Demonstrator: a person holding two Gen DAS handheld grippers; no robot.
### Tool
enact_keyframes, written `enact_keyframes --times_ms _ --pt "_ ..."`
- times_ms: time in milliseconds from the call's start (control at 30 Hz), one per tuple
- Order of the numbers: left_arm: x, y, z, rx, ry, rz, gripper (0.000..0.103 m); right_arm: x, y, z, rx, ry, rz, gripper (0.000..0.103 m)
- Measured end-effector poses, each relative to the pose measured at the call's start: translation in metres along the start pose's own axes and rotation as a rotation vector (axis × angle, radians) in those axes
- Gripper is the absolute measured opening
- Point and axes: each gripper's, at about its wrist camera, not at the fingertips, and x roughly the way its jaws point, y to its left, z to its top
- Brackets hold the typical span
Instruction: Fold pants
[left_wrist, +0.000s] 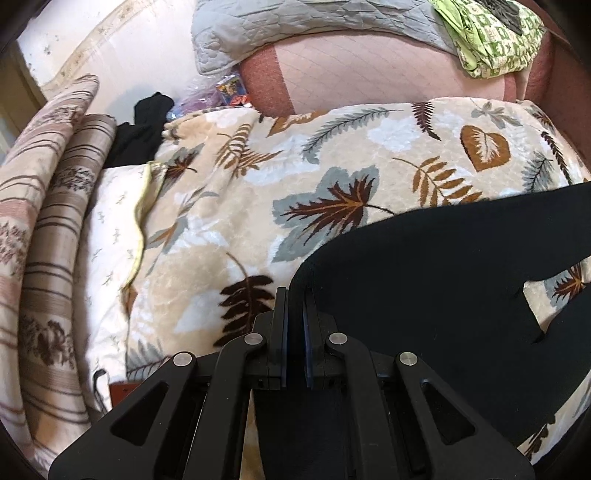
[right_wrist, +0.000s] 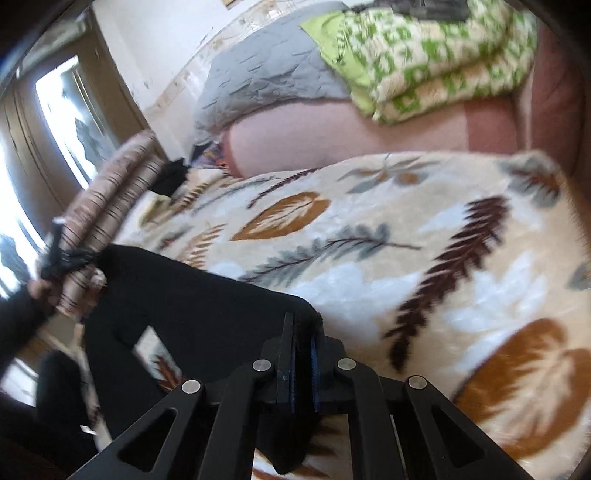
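Note:
Black pants (left_wrist: 424, 277) lie on a cream blanket with a leaf pattern (left_wrist: 258, 184). In the left wrist view my left gripper (left_wrist: 295, 295) is shut on the left edge of the pants, and the fabric runs away to the right, where a gap shows between the legs. In the right wrist view my right gripper (right_wrist: 303, 321) is shut on a corner of the pants (right_wrist: 192, 302), with black cloth pinched between the pads. At the far left of that view, the left gripper (right_wrist: 55, 251) and the hand (right_wrist: 37, 288) holding it grip the opposite corner. The cloth spans between both grippers.
A striped rolled blanket (left_wrist: 48, 221) borders the left side, with dark clothing (left_wrist: 140, 136) behind it. Beyond the leaf blanket (right_wrist: 369, 229) lie a pink cushion (left_wrist: 369, 77), a grey quilt (left_wrist: 295, 22) and folded green patterned bedding (right_wrist: 424, 55). A bright window (right_wrist: 62, 110) is at left.

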Motion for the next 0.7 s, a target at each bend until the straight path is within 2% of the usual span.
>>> enact_keyframes --times_ms 67,233,400,467,567,700 --pt "-0.006 -0.001 -0.004 0.004 -0.003 0.014 0.005 -0.007 0.012 -0.001 -0.055 0.015 -0.050 0.005" --pt "-0.015 0.000 -0.019 0.054 -0.038 0.022 0.005 -0.031 0.044 -0.016 -0.172 0.062 -0.076 0.005" --pt "-0.027 0.014 -0.051 0.075 -0.138 -0.001 0.005 -0.059 0.073 -0.037 -0.251 0.060 -0.083 0.005" --pt "-0.039 0.019 -0.076 0.110 -0.214 -0.012 0.005 -0.072 0.090 -0.049 -0.294 0.065 -0.073 0.005" --pt "-0.050 0.023 -0.125 0.150 -0.275 -0.033 0.005 -0.085 0.121 -0.076 -0.376 0.105 -0.078 0.005" --pt "-0.052 0.026 -0.187 0.146 -0.263 -0.116 0.005 -0.089 0.138 -0.123 -0.429 0.186 -0.147 0.005"
